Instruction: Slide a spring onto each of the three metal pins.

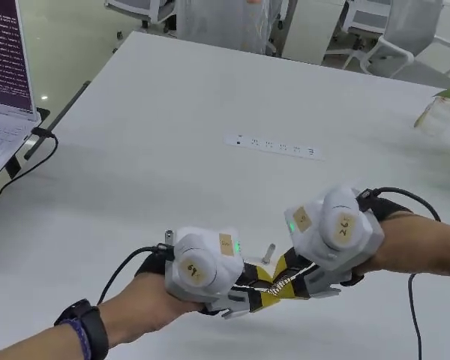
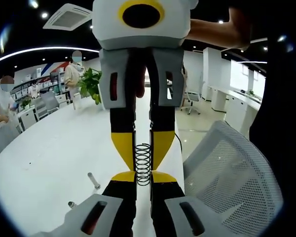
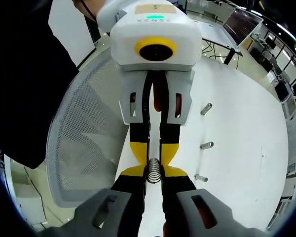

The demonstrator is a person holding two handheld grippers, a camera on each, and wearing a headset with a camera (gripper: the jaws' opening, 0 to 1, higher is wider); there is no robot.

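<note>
The white table's (image 1: 210,97) near edge runs just under both forearms, and a mesh chair (image 2: 232,168) sits off that edge. Well to the near side of the power strip (image 1: 274,146), the left gripper (image 2: 143,178) and right gripper (image 3: 154,177) meet tip to tip with the wrists angled inward. Each pair of jaws pinches one end of a single spring (image 1: 282,283). A metal pin (image 1: 269,253) stands upright just past them, toward the power strip. Broad open tabletop lies between the pin and the power strip, and beyond it to the far edge.
</note>
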